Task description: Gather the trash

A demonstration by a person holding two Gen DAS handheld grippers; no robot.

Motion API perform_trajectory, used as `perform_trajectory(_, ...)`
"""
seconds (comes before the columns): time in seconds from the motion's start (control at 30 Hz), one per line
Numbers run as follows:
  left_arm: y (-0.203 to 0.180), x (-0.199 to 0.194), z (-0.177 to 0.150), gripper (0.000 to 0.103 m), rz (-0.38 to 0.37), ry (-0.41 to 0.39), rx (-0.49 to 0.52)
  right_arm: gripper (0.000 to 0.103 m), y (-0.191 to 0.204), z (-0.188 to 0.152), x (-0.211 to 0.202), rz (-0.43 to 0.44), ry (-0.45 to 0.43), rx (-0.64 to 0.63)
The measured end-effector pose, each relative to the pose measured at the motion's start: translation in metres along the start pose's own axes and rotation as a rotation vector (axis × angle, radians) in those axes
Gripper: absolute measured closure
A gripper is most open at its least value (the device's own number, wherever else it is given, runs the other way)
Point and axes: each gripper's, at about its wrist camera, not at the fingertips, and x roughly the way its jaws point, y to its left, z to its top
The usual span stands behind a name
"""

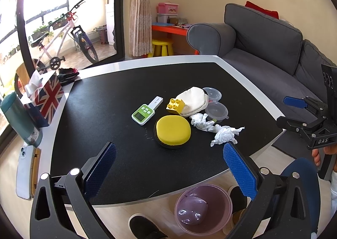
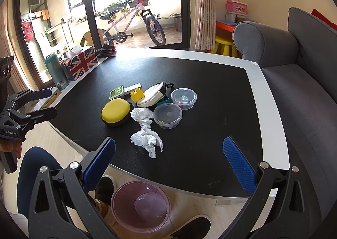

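Observation:
Two crumpled white tissues lie on the black table: the nearer tissue (image 1: 225, 134) (image 2: 147, 141) and the farther tissue (image 1: 200, 120) (image 2: 142, 115). A pink bin (image 1: 203, 207) (image 2: 141, 206) with a purple liner stands on the floor below the table's front edge. My left gripper (image 1: 168, 167) hovers open over the near edge, short of the tissues, and it shows in the right wrist view as the left gripper (image 2: 45, 102). My right gripper (image 2: 168, 161) is open too, just in front of the nearer tissue; the left wrist view has the right gripper (image 1: 292, 110) at the table's right side.
Beside the tissues lie a yellow round case (image 1: 173, 130), a yellow brick (image 1: 175, 106), a cream pouch (image 1: 194, 100), two clear lidded tubs (image 2: 167, 115), and a green timer (image 1: 143, 113). A flag-print tissue box (image 1: 45, 96), teal bottle (image 1: 20, 119), phone (image 1: 25, 170) sit left. Grey sofa (image 1: 263, 49) right; shoes (image 2: 191, 228) by bin.

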Motion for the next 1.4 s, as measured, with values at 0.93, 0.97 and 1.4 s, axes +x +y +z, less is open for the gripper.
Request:
perform_trajectory(0.93, 0.001, 0.006, -0.003, 0.005, -0.002, 0.010, -0.001, 0.003, -0.001, -0.001, 0.005, -0.002, 0.011, 0.002)
perform_trajectory(0.97, 0.002, 0.007, -0.002, 0.005, -0.002, 0.010, -0.002, 0.003, -0.001, -0.001, 0.005, -0.001, 0.012, 0.002)
perform_trajectory(1.4, 0.001, 0.009, -0.003, 0.005, 0.000, 0.009, 0.003, 0.003, -0.002, -0.004, 0.010, -0.002, 0.018, 0.004)
